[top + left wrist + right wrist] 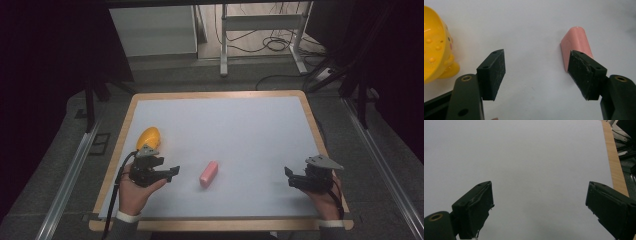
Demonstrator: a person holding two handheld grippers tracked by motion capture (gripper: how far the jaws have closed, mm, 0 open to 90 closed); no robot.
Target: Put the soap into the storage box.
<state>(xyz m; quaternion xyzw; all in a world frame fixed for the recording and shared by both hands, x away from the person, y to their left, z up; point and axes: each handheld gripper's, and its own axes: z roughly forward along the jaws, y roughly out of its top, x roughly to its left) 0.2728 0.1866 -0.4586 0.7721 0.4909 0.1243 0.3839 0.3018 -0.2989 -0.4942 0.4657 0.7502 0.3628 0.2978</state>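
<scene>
While I hold both tools low over the white table mat (240, 130), the left gripper (537, 72) is spread wide, with a small pink rounded block (576, 46) just beside one jaw and a yellow plastic egg-shaped toy (434, 47) near the other. My right gripper (539, 207) is wide too, over bare mat.

Black jaws, grey plates, white cuffs

I am working at a wooden-edged table (215, 94) covered by a white sheet (235, 135). A pink block (208, 173) is lying near its front middle, and a yellow bowl-like thing (149, 136) is sitting toward my left edge.
</scene>
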